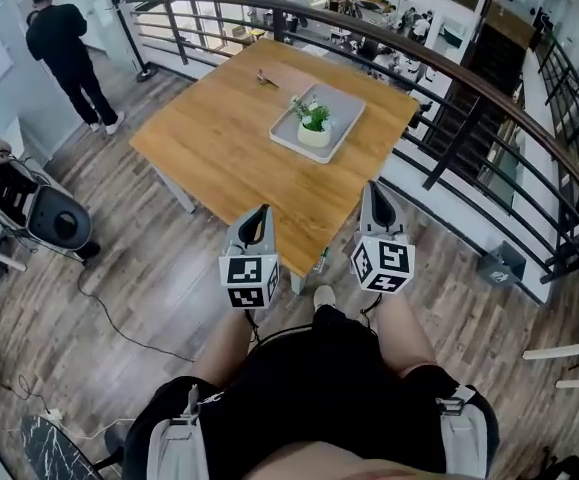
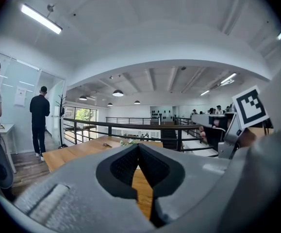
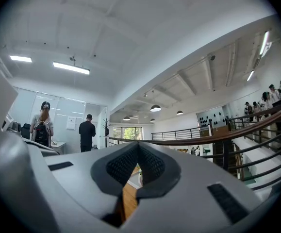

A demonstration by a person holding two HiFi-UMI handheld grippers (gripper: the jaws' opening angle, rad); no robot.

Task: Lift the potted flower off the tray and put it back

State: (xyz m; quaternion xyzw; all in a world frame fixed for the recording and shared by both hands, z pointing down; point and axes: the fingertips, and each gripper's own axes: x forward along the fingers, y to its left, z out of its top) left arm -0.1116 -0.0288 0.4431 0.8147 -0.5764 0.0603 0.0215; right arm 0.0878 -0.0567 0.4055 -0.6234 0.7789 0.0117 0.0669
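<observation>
Wooden table (image 1: 219, 138) up on a mezzanine, so that's the surface: a warm oak-looking top, set at an angle on a grey-brown plank floor (image 1: 139, 298). A curved dark railing (image 1: 449, 68) is wrapped round the far side.

The potted flower (image 1: 314, 126) is found sitting upright on the tray (image 1: 347, 103), toward its near-left end. It's a small cream pot with green leaves and a few tiny white blooms. The tray is a flat light-grey rectangle, laid on the far right part of the table close to the railing. A small item (image 1: 267, 78) is left on the tabletop just beyond the tray; what it is can't be made out.

Both claws are held by the table's near edge, well apart from the pot. The left gripper (image 1: 262, 211) is pinched closed with nothing caught between the pads, and the same is seen on the right gripper (image 1: 373, 186).

Off at the far left, a person in black (image 1: 64, 53) is seen standing with their back turned, near a coat stand (image 1: 119, 8).
</observation>
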